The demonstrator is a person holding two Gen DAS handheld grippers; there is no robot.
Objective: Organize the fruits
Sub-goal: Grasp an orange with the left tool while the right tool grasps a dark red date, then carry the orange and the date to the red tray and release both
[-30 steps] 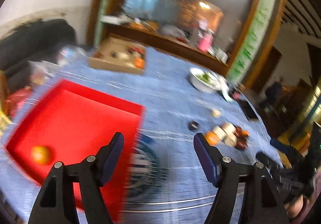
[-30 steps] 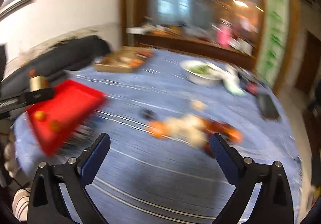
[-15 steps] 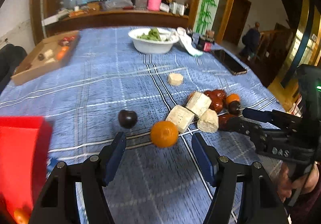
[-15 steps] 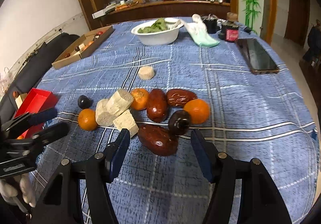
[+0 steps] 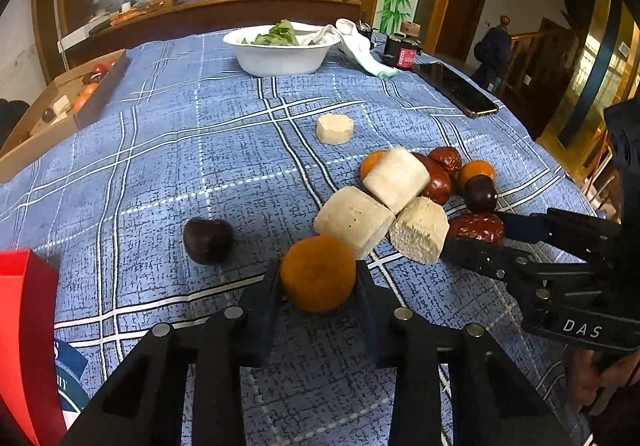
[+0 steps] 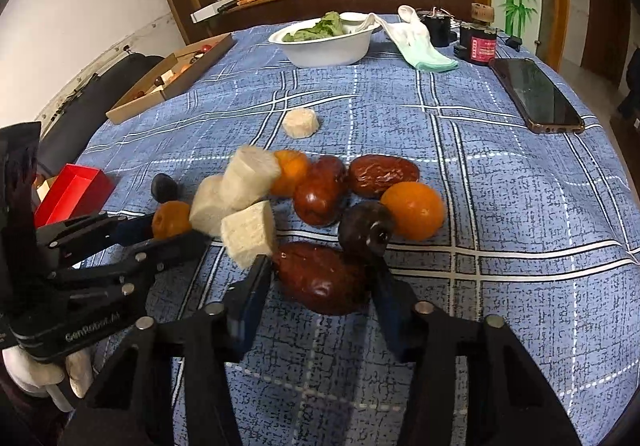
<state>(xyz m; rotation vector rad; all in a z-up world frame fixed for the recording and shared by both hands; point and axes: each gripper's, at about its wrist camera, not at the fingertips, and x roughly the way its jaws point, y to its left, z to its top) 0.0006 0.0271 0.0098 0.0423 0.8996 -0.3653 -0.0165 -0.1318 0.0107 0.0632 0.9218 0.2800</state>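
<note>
On the blue-checked desk (image 5: 240, 150), in the left wrist view, the left gripper (image 5: 318, 280) has just been closed onto an orange (image 5: 318, 273), half a second ago still free ahead. From the right wrist view, the right gripper's (image 6: 320, 280) fingers (image 6: 256, 286), just narrowed, are pressed against a red date (image 6: 320, 278).

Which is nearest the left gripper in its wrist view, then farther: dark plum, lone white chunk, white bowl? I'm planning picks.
1. Dark plum, just left of the left gripper.
2. Lone white chunk, mid-table.
3. White bowl, far end.
</note>
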